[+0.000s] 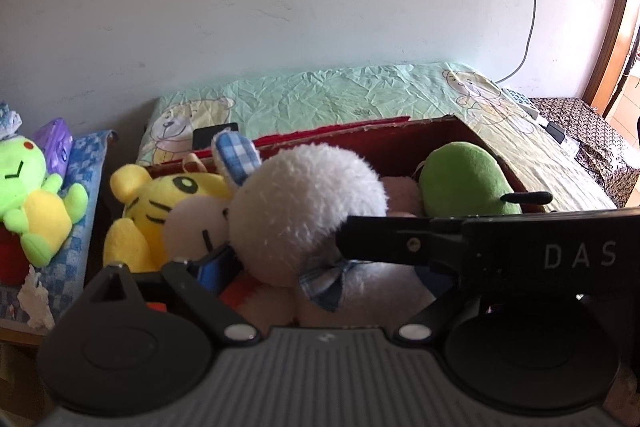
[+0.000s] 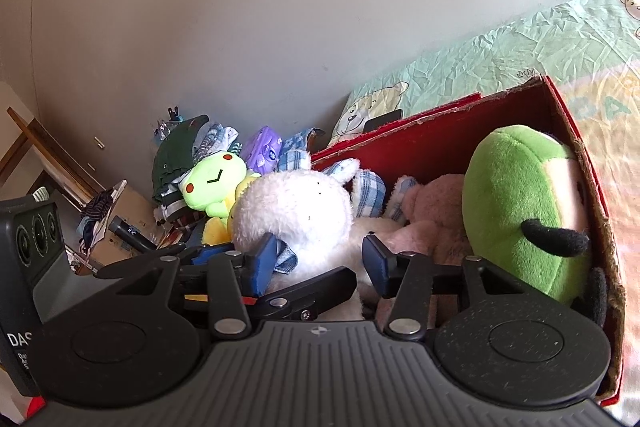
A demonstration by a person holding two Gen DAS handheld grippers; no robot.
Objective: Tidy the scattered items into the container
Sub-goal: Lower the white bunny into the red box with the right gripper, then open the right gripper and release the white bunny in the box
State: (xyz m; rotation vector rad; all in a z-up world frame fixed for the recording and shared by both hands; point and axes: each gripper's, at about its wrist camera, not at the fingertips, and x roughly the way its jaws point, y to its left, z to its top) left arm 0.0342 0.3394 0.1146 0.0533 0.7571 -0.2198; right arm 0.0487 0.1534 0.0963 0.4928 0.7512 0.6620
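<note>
I am looking at white letters "DAS" (image 1: 580, 254) on the black side of my right gripper, which is crossing in front of my left camera. The same letters are showing on my left gripper's body at the edge of the right view, cut off there. My left gripper (image 1: 260, 259) is holding its fingers wide apart around the white bunny (image 1: 304, 211); one finger is hiding behind that black side. My right gripper (image 2: 320, 259) is keeping its blue fingers (image 2: 264, 259) half open, squeezing nothing, with white fur between them. The bunny is lying in the red box (image 2: 448, 139) with a yellow tiger (image 1: 152, 203), a green toy (image 2: 520, 203) and a pink toy (image 2: 432, 211) that is mostly hidden. A green frog (image 1: 28, 195) is sitting outside the box.
</note>
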